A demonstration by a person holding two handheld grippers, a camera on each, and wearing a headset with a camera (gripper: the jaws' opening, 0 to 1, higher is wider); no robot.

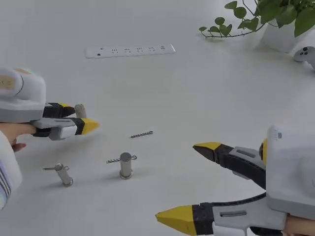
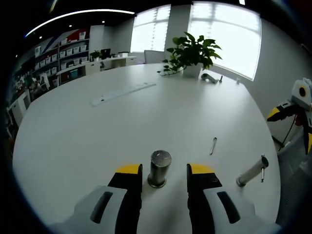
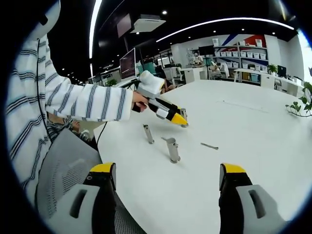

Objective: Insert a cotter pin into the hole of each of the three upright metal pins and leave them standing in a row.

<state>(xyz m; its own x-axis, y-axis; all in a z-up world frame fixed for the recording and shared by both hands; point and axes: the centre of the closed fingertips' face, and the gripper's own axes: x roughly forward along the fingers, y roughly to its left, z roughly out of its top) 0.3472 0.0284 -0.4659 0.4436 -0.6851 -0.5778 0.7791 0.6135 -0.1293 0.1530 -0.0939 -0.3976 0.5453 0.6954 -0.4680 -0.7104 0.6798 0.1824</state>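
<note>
A bare upright metal pin (image 1: 80,110) (image 2: 159,167) stands between the jaws of my left gripper (image 1: 78,116) (image 2: 165,168), which is open around it with small gaps on both sides. Two other upright pins (image 1: 125,165) (image 1: 63,174) each carry a cotter pin through the head. One loose cotter pin (image 1: 141,134) (image 2: 213,145) (image 3: 209,146) lies flat on the white table (image 1: 206,98). My right gripper (image 1: 189,181) (image 3: 168,168) is wide open near the front right, holding nothing. The right gripper view shows the left gripper (image 3: 175,117) at the far pin.
A white power strip (image 1: 130,50) lies at the back of the table. A potted plant (image 1: 275,14) and a small white device (image 1: 305,53) sit at the back right. A striped sleeve (image 3: 73,102) and a grey chair (image 3: 63,170) are at the table's edge.
</note>
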